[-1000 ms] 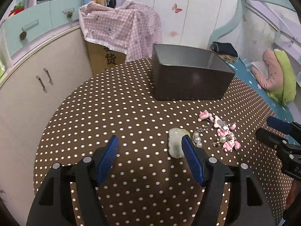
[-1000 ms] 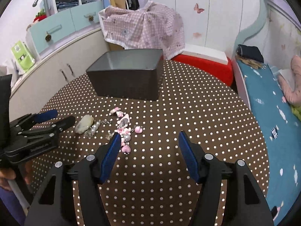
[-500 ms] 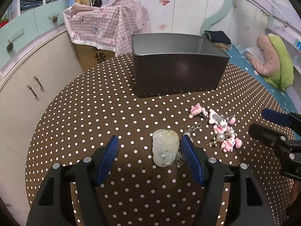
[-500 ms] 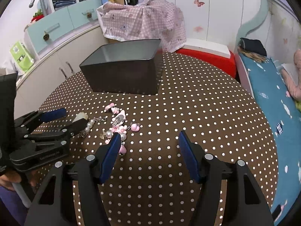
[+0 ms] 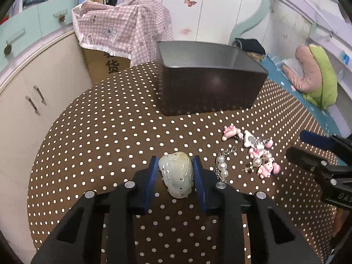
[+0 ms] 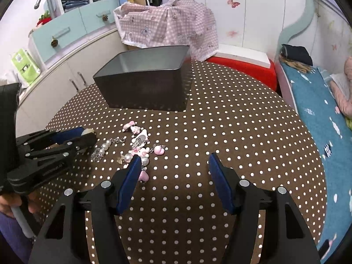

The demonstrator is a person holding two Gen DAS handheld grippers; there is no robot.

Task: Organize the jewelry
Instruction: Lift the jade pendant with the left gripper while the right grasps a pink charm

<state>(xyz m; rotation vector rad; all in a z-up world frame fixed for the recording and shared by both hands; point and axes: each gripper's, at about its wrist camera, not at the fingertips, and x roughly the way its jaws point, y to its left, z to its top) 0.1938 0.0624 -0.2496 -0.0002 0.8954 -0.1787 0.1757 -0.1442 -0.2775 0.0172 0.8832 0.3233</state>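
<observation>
Polka-dotted brown cloth covers the round table (image 5: 92, 136), on which a dark open box (image 5: 209, 88) is set toward the far edge. The pale green jade pendant (image 5: 177, 177) is clamped between the blue pads of the left gripper (image 5: 176, 176), whose jaws have just been closing, near the table's middle. The right gripper (image 6: 173, 176) is held released over bare cloth, just beside the pink charms and pearls (image 6: 140, 147).

A: From the right wrist, what hides the pale green carved jade pendant (image 6: 88, 131)?
B: The left gripper (image 6: 84, 137), at nine o'clock; only its tip shows.
A: The tangled pink charms (image 6: 140, 147)?
B: Too small to tell apart.
</observation>
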